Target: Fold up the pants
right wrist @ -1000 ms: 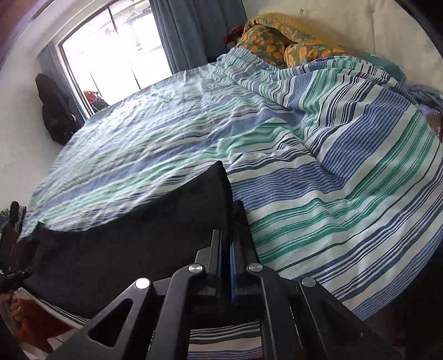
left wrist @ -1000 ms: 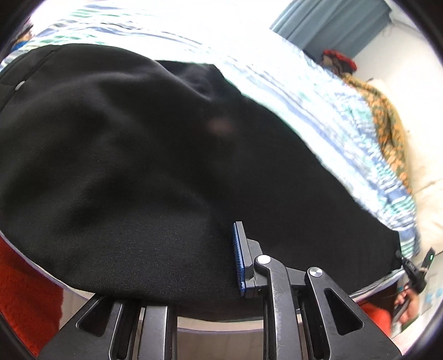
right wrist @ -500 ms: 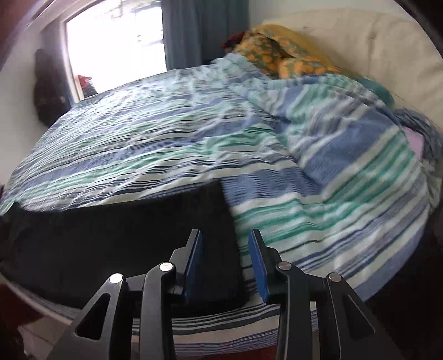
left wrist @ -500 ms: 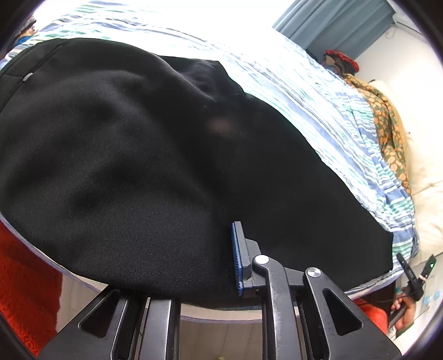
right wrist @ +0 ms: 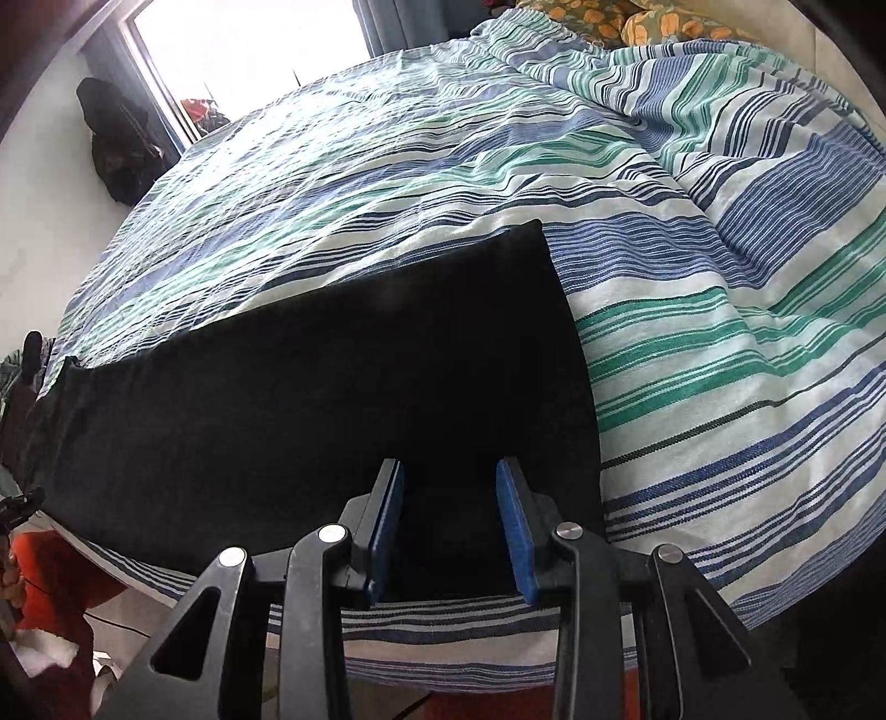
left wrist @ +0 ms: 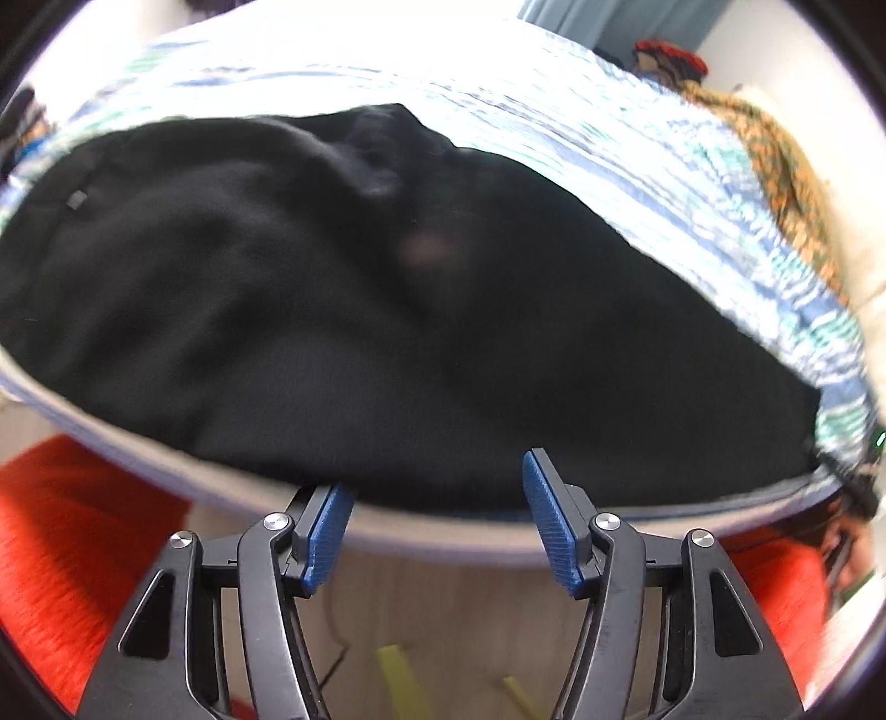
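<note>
Black pants [left wrist: 332, 304] lie flat along the near edge of a bed with a blue, green and white striped sheet [left wrist: 554, 111]. My left gripper [left wrist: 437, 515] hovers just off the bed's edge at the wide waist end. Its jaws are opening and nothing is between the blue pads [left wrist: 545, 515]. In the right wrist view the leg end of the pants [right wrist: 332, 399] reaches a straight hem on the sheet [right wrist: 720, 277]. My right gripper [right wrist: 449, 498] stands open low over that end, near its front corner. The cloth lies flat under the pads, not pinched.
An orange-red rug [left wrist: 72, 554] covers the floor beside the bed, with yellow strips [left wrist: 398, 681] on bare floor below my left gripper. An orange patterned blanket [left wrist: 786, 166] lies at the head of the bed. A window [right wrist: 249, 44] and a dark bag [right wrist: 119, 149] are at the far side.
The left gripper let go of the pants' edge, opened wide and drew back off the bed. The right gripper, shut on the hem a second ago, opened and dipped closer to the cloth.
</note>
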Available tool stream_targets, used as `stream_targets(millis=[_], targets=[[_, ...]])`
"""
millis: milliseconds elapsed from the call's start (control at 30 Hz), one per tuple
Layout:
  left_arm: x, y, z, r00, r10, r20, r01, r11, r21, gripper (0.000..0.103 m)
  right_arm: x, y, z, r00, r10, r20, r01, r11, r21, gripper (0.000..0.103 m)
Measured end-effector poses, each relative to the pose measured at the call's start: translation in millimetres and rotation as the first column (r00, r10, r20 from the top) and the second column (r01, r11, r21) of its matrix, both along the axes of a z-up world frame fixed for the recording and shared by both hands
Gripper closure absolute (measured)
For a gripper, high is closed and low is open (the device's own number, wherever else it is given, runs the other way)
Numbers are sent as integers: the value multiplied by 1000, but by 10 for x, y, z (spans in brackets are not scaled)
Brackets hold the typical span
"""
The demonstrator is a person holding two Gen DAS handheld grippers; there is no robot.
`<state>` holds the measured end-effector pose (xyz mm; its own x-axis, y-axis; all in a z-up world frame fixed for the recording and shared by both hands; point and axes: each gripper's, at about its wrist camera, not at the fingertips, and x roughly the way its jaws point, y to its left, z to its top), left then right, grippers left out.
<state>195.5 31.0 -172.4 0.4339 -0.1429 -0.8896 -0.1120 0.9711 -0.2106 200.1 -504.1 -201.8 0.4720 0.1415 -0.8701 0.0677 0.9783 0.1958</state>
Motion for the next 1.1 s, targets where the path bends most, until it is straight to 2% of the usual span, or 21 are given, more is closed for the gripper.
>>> stream_targets(millis=[133,233,300,467,600,733,767,800,867,900,967,1033,1067,1100], targets=[[-110,-103,283,997,-8,78,2,998,70,39,2,5,11,1000,2,2,-2,1000,-13,68],[-75,-225,474,990,-34,134,24,997,76,31,11,-33,6,1000,-12,4,12,1000,17,68],[13,-386,555,987,-72,144,62,995,77,28,20,-41,4,1000,-16,3,16,1000,24,68],[54,-595,525,988,-137,66,133,989,61,28,22,-32,4,1000,-11,0,11,1000,15,67],[-155,-642,453,990,-144,10,143,988,58,29,10,-12,3,1000,-1,1,1,1000,4,67],[-145,-622,682,981,-157,116,148,986,83,28,23,9,-2,1000,7,-2,-7,1000,-8,66],[-51,-616,763,976,-157,149,144,985,97,25,26,4,-3,1000,7,-2,-7,1000,-4,66],[47,-614,795,972,-162,170,146,984,101,16,29,-3,-4,1000,6,-2,-6,1000,5,64],[273,-603,747,964,-182,195,163,981,109,11,32,-18,-7,1000,0,-1,0,1000,18,64],[373,-609,660,962,-195,190,172,977,127,11,32,-18,-8,1000,-3,-1,3,1000,21,64],[485,-623,343,970,-225,97,204,961,187,13,24,-7,-5,1000,-8,2,8,1000,19,63],[423,-615,-47,970,-235,-66,244,942,231,28,17,15,-2,1000,-4,2,4,1000,8,62],[338,-607,-202,963,-237,-131,262,938,227,34,14,26,-2,1000,1,1,-1,1000,0,62],[217,-583,-270,961,-239,-143,266,937,226,33,11,31,0,1000,6,1,-6,1000,-4,62]])
